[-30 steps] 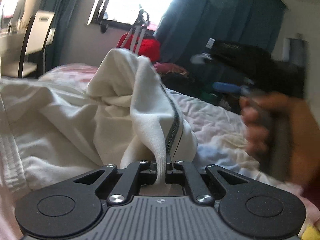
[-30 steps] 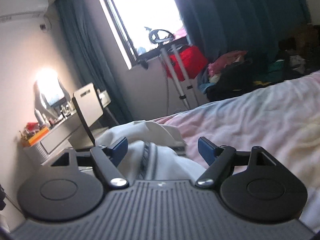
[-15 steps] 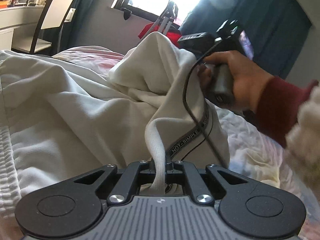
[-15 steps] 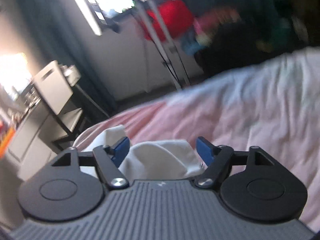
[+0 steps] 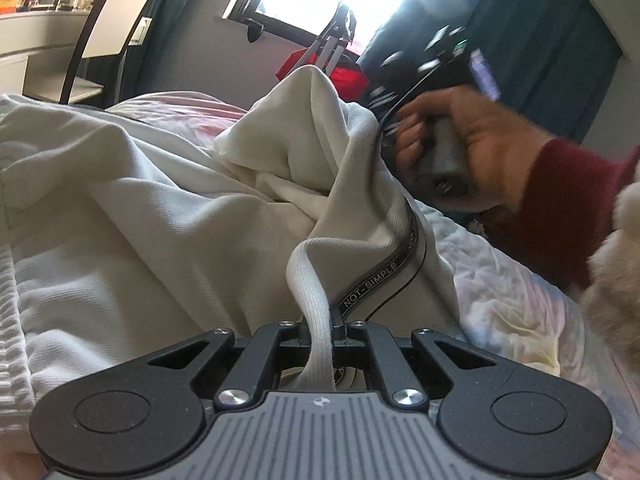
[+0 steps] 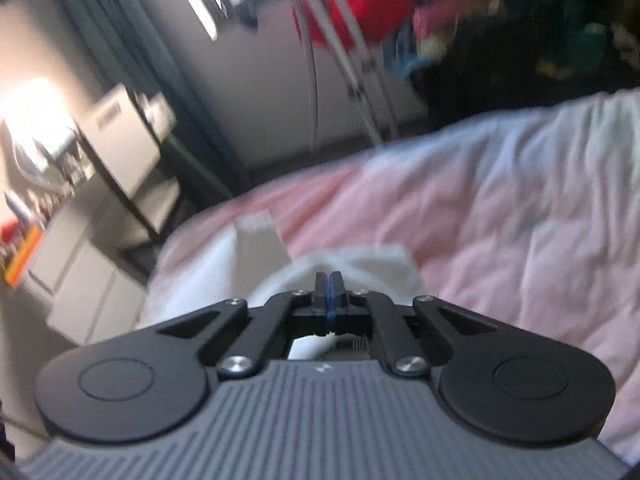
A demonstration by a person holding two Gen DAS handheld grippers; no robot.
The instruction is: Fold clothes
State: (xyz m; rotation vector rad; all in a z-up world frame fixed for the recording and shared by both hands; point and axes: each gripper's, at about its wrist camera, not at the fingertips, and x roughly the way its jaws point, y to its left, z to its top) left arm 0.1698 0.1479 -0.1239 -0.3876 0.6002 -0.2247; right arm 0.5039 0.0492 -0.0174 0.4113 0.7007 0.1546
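A white garment (image 5: 140, 220) lies bunched on the bed. My left gripper (image 5: 320, 326) is shut on its ribbed neckband (image 5: 310, 280), beside a black tape printed NOT-SIMPLE. A person's hand (image 5: 472, 132) in a dark red sleeve holds my right gripper at the garment's raised peak (image 5: 316, 92); the fingertips are hidden behind the cloth there. In the right wrist view my right gripper (image 6: 329, 284) is closing fully. Its blue pads meet on a fold of the white garment (image 6: 368, 268), which shows around and under them.
A pink and white quilt (image 6: 500, 220) covers the bed. A white chair (image 5: 116, 12) and desk (image 5: 32, 40) stand at the left. A red bag (image 5: 348, 76) and tripod stand under the window. Dark teal curtains (image 5: 540, 40) hang at the right, with piled clothes (image 6: 520, 40) below.
My right gripper swung in over the garment's raised part and went from wide open to shut on it. My left gripper kept its grip on the neckband, sinking slightly.
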